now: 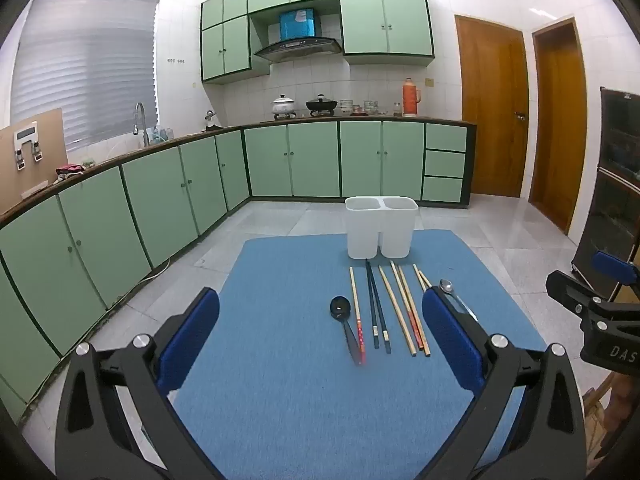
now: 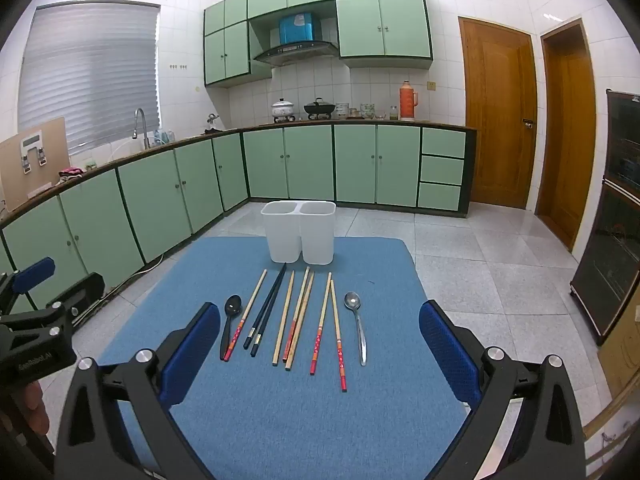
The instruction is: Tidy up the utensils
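A white two-compartment utensil holder point(image 1: 381, 227) point(image 2: 298, 232) stands empty at the far edge of the blue mat point(image 1: 280, 380) point(image 2: 256, 408). In front of it lie a black spoon point(image 1: 341, 307) point(image 2: 232, 306), several chopsticks point(image 1: 396, 309) point(image 2: 290, 316), a dark pair among them point(image 2: 267, 307), and a metal spoon point(image 1: 450, 289) point(image 2: 354, 302). My left gripper point(image 1: 320, 340) is open and empty above the near mat. My right gripper point(image 2: 320, 344) is open and empty, also held back from the utensils.
Green kitchen cabinets point(image 2: 160, 188) run along the left and back. Wooden doors point(image 2: 500, 120) stand at the right, with a dark cabinet point(image 2: 616, 216) nearer. Tiled floor point(image 2: 480, 264) surrounds the table. The other gripper shows at each view's edge point(image 1: 600, 312) point(image 2: 36, 320).
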